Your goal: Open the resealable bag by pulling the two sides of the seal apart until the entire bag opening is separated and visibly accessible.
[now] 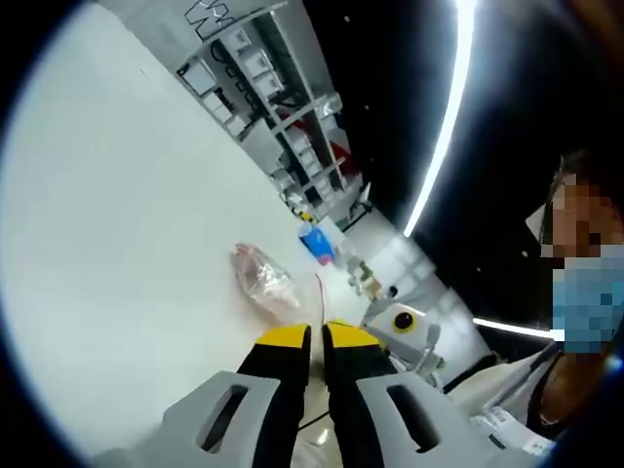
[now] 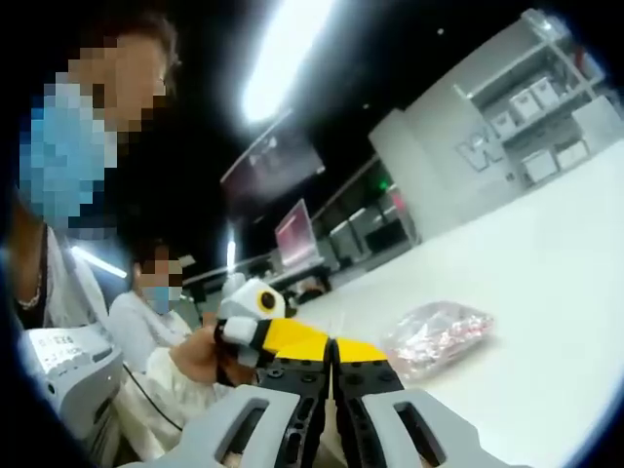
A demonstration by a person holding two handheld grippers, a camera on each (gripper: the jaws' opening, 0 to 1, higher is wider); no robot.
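Fingers of the left gripper [image 1: 317,336] stand almost shut in the left gripper view, their yellow tips nearly touching with only a dark slit between them and nothing caught in it. They point across the white table [image 1: 117,224] toward the resealable bag [image 1: 263,278], which lies flat just beyond the tips, apart from them, with pinkish contents showing through the clear film. A thin red line [image 1: 320,292] runs near the bag's near end; it may be the seal strip or a loose thread, the picture being too small to say. Lying free on the table, the bag looks set out ready for pickup, its seal not yet worked by either tool. Farther back, shelving with white bins [image 1: 283,107] lines the wall, and a small blue object [image 1: 317,242] sits at the table's far edge.

In the right gripper view, the right gripper [image 2: 333,349] is likewise drawn together on nothing, tips meeting at a narrow seam. The other gripper [image 2: 255,327] comes in from the left, just beside those tips, so the two tools seem paired up in the air to approach the bag together. The bag [image 2: 439,336] rests on the table to the right of the tips, near but untouched. My judgement is that the task has not begun: each gripper must first part and take one side of the seal.
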